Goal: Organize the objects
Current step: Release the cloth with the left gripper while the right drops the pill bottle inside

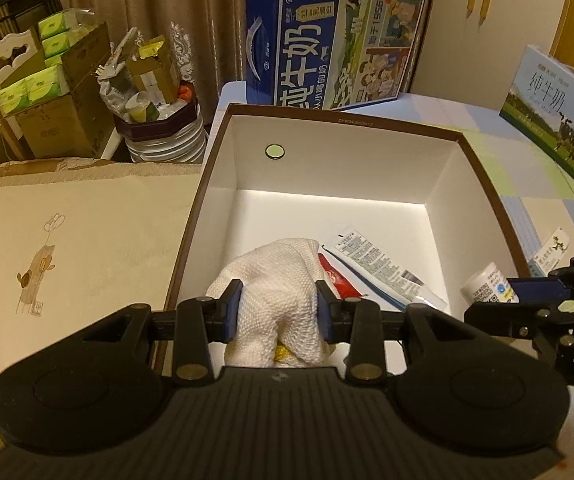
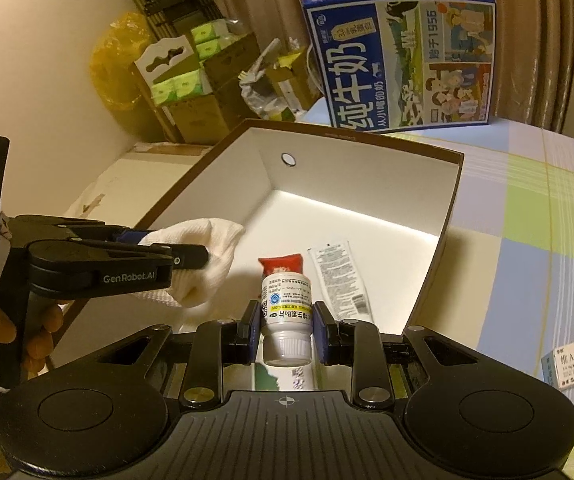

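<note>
Cloth [image 1: 275, 280] sat pinched in my left claw [image 1: 279, 312], bottle [image 2: 286, 308] in my right claw [image 2: 286, 334]; best was lowering both inside the box [image 1: 483, 184] before releasing.

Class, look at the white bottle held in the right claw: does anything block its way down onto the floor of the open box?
Partly. A red packet and a tube lie below the bottle; bare floor remains behind them.

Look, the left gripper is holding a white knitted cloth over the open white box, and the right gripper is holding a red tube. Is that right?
Not quite. The right gripper holds a small white pill bottle, shown in the right wrist view. The left gripper does hold the white knitted cloth over the open white box.
</note>
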